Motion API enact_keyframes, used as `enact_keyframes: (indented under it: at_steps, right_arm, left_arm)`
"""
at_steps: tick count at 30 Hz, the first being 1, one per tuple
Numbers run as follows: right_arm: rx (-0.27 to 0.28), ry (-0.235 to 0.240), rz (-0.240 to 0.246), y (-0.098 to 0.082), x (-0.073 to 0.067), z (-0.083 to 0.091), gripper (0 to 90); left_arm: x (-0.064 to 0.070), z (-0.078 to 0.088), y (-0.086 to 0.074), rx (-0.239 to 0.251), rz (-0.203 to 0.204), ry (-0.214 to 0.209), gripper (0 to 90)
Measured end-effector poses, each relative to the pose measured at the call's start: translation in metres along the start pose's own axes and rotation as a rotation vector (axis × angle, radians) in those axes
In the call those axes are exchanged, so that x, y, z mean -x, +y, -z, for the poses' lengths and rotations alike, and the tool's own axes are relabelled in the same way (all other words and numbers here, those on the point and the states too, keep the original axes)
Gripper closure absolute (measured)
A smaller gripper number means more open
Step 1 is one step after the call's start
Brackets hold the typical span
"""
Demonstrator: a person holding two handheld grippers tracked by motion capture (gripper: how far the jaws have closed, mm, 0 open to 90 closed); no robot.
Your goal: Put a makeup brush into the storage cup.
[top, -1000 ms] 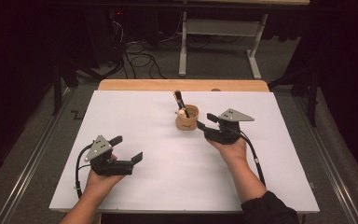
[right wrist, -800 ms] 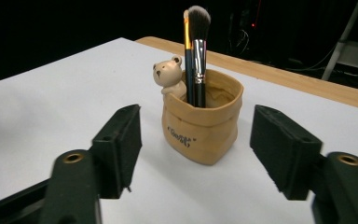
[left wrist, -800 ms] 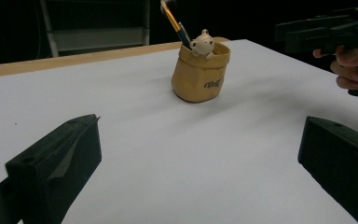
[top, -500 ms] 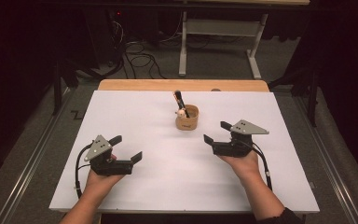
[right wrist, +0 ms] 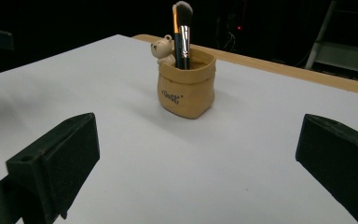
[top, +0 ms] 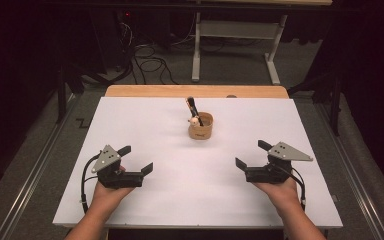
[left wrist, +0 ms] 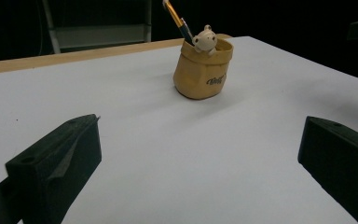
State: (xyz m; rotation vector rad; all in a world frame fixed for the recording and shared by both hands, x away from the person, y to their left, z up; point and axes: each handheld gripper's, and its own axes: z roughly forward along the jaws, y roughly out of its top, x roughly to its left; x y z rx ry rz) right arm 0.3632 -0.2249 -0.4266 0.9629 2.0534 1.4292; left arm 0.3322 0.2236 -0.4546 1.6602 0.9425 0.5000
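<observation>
A tan bag-shaped holder [top: 200, 126] stands upright at the middle back of the white table [top: 145, 115]. A black-handled brush [top: 192, 107] and a small bear figure are in it. My left gripper [top: 136, 159] rests at the near left, open and empty. My right gripper [top: 251, 154] is at the near right, well apart from the holder; its jaws have just been opening and stand wide with nothing between them. The left gripper view shows the holder [left wrist: 203, 70] beyond my open left gripper [left wrist: 198, 135]. The right gripper view shows the holder [right wrist: 186, 86] and brush [right wrist: 182, 32] ahead of my right gripper [right wrist: 198, 135].
A wooden strip [top: 155, 91] runs along the table's far edge. Beyond it are floor cables [top: 150, 60] and a metal table frame [top: 235, 35]. White tabletop lies between the two grippers and in front of the holder.
The right gripper has drawn back from beside the holder to the near right of the table, and its jaws have spread wider. The left gripper has stayed put.
</observation>
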Motion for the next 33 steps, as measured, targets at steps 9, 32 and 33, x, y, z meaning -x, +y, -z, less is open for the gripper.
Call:
enact_keyframes:
  at_steps: [9, 32, 33]
  right_arm:
    - [0.030, -0.029, -0.003, -0.016, 0.002, 0.028, 0.3]
    - [0.012, -0.057, -0.002, -0.023, 0.001, 0.024, 0.3]
    - [0.012, -0.056, -0.004, -0.023, 0.001, 0.024, 0.3]
  left_arm:
    - [0.002, -0.002, -0.001, -0.007, 0.004, 0.002, 0.1]
    - [0.003, -0.004, -0.002, -0.013, -0.004, -0.006, 0.2]
    - [0.003, -0.004, -0.002, -0.013, -0.005, -0.006, 0.2]
